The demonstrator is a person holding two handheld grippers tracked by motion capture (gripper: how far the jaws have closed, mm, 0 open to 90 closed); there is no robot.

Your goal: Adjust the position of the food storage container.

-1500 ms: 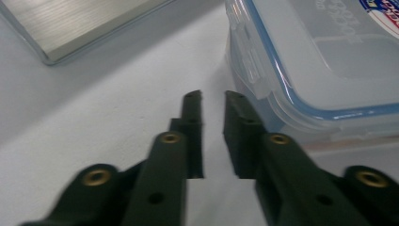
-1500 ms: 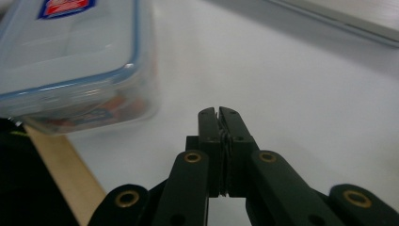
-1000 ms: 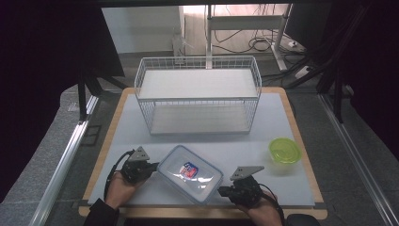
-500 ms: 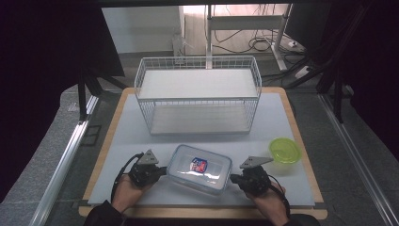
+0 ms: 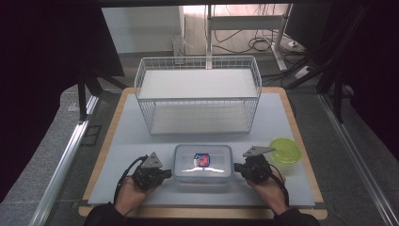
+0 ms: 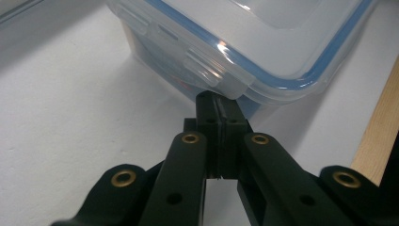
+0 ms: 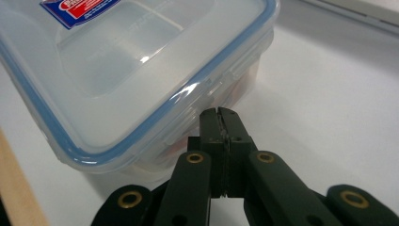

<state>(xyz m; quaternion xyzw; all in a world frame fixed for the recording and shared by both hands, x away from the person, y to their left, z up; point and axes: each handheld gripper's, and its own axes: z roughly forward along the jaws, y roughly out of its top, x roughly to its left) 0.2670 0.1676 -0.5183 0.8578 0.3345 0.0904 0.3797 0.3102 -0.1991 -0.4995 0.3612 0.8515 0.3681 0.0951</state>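
Note:
A clear plastic food box (image 5: 203,163) with a blue-rimmed lid and a red and blue label lies square to the table's front edge on the white mat (image 5: 127,155). My left gripper (image 5: 166,173) is shut with nothing in it, and its tips touch the box's left end under the lid clip (image 6: 207,75). My right gripper (image 5: 236,168) is also shut and bare, its tips against the right end of the box (image 7: 141,70) just below the lid flap. The same box (image 6: 244,42) looms close in the left gripper view.
A white wire basket rack (image 5: 197,94) with two shelves stands behind the box at mid table. A lime green bowl (image 5: 284,150) sits to the right of my right hand. The wooden table edge (image 5: 202,212) runs along the front.
The box, which lay askew, has been turned square to the table edge. Both hands moved inward and forward, ending at either end of the box.

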